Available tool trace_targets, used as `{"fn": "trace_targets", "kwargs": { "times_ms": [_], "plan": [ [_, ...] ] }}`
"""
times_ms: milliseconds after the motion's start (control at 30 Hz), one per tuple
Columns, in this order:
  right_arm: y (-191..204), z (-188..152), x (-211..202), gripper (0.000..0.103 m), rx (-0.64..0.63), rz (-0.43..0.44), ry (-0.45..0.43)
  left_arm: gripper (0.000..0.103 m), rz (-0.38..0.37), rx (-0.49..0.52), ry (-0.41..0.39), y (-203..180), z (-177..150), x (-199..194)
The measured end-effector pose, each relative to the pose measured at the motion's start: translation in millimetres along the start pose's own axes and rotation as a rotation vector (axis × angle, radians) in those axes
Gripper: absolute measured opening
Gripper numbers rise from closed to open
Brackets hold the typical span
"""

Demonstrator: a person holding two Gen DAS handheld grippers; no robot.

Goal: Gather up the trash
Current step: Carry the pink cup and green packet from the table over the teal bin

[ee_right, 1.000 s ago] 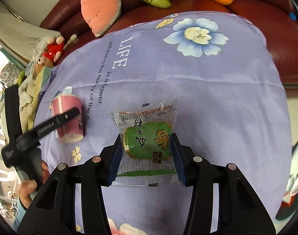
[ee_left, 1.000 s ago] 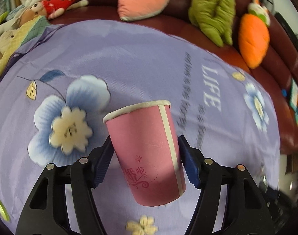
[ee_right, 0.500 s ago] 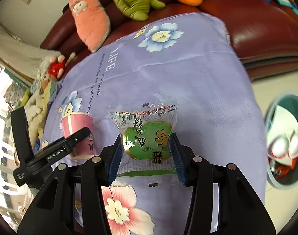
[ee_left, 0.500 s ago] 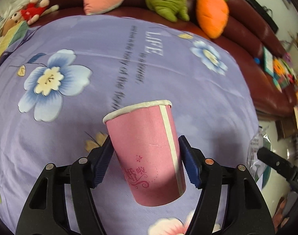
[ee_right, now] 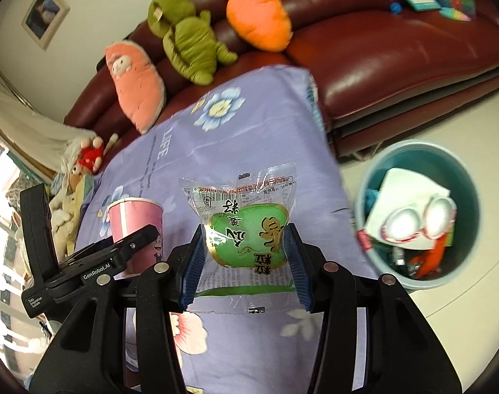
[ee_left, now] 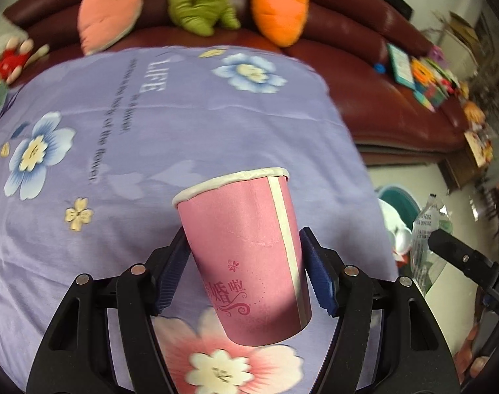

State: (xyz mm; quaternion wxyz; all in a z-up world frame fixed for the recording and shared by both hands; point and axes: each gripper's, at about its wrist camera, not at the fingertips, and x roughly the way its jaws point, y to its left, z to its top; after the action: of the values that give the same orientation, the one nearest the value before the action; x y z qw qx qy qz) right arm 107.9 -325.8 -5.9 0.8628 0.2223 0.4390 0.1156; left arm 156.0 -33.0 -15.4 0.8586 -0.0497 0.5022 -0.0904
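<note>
The teal bin [ee_left: 395,198] shows only partly behind the purple cloth [ee_left: 184,124]; its contents [ee_right: 413,223] look glare-washed.

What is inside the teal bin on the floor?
The teal bin holds white paper, a wrapper with two round white shapes and orange scraps. Anything beneath is covered.

The cup [ee_left: 246,256] sits between the left claw's [ee_left: 244,274] fingers above the near part of the tabletop [ee_left: 184,124]. The snack packet [ee_right: 246,233] sits in the right claw [ee_right: 246,259], to the cup's right. The bin [ee_right: 417,213] stands on the floor right of the tabletop, with trash in it. The sofa [ee_right: 380,49] runs along the far side, with plush toys [ee_right: 190,42] on it.
</note>
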Motion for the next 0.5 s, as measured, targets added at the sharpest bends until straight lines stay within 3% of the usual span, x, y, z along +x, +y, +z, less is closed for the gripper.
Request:
{"fn": "trace_targets", "kwargs": {
  "times_ms": [267,500],
  "plan": [
    [-49.5,2.7,-49.3,0.046,0.052,-0.015,-0.095,0.069,-0.019,0.14,-0.018,-76.8,-0.1,-3.1],
    [-95.2,6.2,-80.0,0.046,0.095,-0.078,-0.14,0.07,-0.053,0.247,-0.019,-141.7,-0.8,6.0]
  ]
}}
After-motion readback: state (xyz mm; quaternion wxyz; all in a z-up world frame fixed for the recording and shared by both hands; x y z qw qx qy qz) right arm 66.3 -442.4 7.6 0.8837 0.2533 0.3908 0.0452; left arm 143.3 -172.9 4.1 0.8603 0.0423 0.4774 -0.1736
